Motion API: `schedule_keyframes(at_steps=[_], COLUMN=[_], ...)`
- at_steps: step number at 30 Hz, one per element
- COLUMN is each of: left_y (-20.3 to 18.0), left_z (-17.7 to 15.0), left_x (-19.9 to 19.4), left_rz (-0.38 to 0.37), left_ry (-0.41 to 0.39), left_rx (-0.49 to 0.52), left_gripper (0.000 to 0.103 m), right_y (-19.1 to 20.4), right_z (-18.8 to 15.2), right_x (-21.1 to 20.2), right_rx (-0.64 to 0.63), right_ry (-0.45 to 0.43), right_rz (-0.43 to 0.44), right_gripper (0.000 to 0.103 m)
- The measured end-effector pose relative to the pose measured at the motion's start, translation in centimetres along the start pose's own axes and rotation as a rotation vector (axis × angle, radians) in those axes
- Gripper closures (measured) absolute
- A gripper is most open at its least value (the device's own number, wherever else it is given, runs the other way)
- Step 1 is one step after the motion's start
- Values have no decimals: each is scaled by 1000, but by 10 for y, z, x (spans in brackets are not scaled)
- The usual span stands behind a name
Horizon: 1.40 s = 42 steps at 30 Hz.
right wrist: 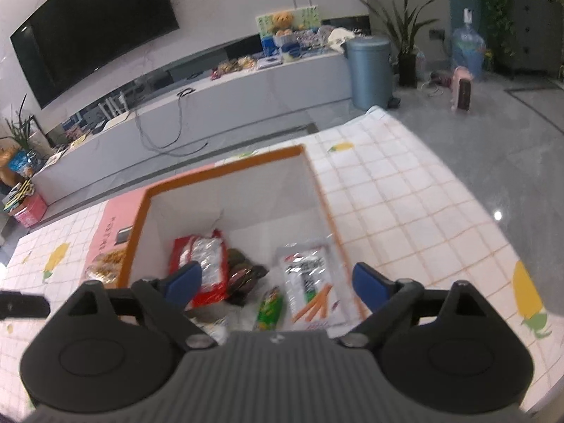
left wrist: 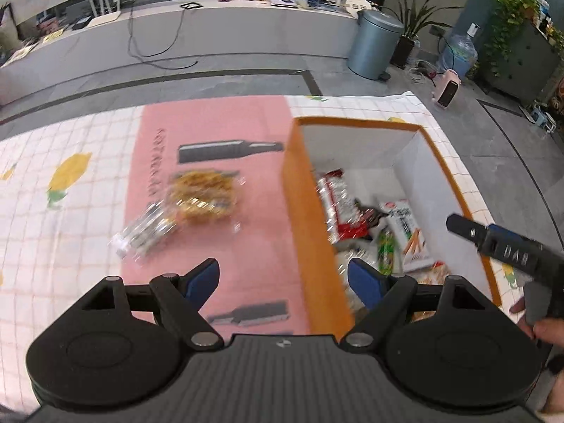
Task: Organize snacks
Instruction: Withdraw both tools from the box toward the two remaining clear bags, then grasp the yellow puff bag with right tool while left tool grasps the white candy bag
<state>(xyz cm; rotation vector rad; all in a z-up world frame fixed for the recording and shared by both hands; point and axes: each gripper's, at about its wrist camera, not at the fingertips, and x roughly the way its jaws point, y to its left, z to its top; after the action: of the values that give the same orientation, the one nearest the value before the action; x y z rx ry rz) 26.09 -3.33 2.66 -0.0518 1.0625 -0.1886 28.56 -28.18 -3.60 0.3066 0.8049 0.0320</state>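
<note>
Beside the orange box, the left hand-held gripper gapes wide and empty. It should centre over the golden snack bag before closing.

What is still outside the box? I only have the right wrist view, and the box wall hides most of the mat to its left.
Observer: Two packs lie on the pink mat: a clear bag of golden snacks and, just beside it on the nearer side, a clear-wrapped packet.
Operator: Is the left gripper carrying either of them?
Observer: No. The left gripper is open with nothing between its pads. It hangs over the orange left wall of the box, nearer than both packs.
</note>
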Motion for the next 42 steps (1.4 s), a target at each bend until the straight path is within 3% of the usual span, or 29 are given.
schedule_keyframes(at_steps=[8, 17, 25, 28, 32, 42], left_y=[57, 122, 164, 176, 193, 211], left_z=[-36, -53, -58, -63, -71, -75], left_x=[-32, -25, 14, 39, 72, 88], left_rz=[84, 101, 18, -12, -82, -104], left_ry=[-51, -78, -103, -144, -128, -92], left_rx=[-26, -80, -107, -121, -162, -177], left_gripper=[6, 8, 8, 8, 9, 9], right_y=[65, 148, 185, 196, 211, 247], right_z=[-15, -31, -41, -46, -54, -61], right_x=[-12, 0, 24, 44, 76, 162], right_rx=[-21, -138, -149, -99, -37, -184], right_ry=[39, 54, -28, -50, -70, -43], right_rz=[274, 354, 308, 278, 236, 70], right_gripper=[7, 7, 6, 4, 3, 3])
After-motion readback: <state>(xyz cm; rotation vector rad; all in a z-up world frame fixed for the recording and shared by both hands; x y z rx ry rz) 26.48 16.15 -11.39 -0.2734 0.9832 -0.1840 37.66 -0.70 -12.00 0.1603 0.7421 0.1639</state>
